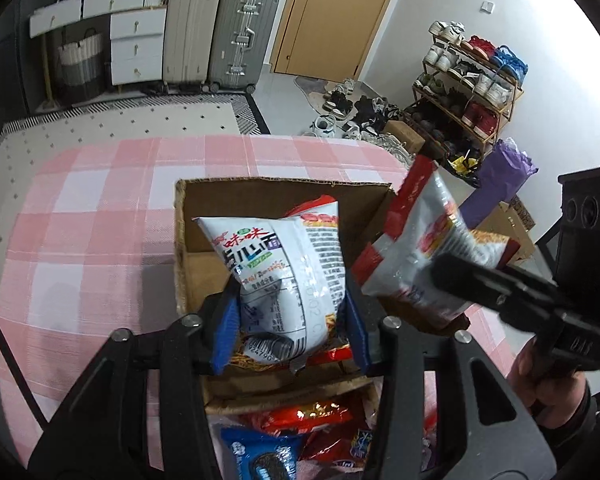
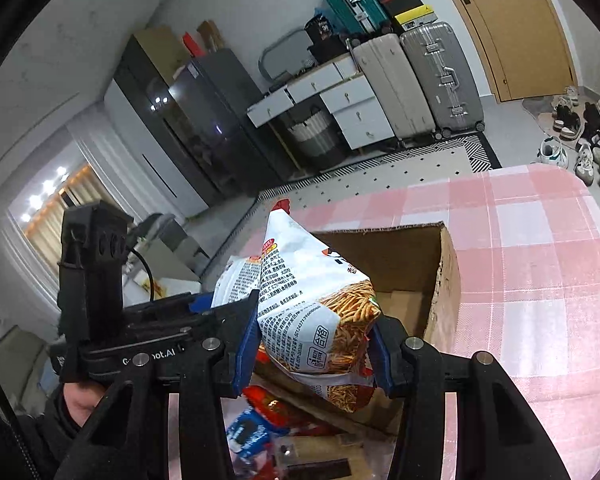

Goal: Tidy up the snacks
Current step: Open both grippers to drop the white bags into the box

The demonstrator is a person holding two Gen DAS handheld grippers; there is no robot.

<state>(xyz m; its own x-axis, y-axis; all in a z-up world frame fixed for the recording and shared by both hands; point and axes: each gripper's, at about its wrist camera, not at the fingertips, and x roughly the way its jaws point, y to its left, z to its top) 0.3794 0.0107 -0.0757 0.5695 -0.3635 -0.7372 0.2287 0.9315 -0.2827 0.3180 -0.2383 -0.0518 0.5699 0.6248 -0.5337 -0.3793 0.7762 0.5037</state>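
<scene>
Nearest the left wrist camera, the left gripper [image 1: 290,320] has its blue pads against both sides of a white noodle-snack bag [image 1: 284,268], held over the open cardboard box [image 1: 260,196]. Just right of it, the right gripper [image 2: 312,348] clamps a second snack bag [image 2: 312,300] above the box's near corner. The box sits on a pink checked tablecloth [image 1: 100,200], loose snack packets [image 1: 300,432] before it.

Open cardboard box [image 1: 284,190] near the table's [image 1: 100,184] middle, one snack bag [image 1: 288,264] over its inside, another [image 1: 416,248] above its right wall. More packets [image 1: 300,436] heaped at the near edge, just before the box.
</scene>
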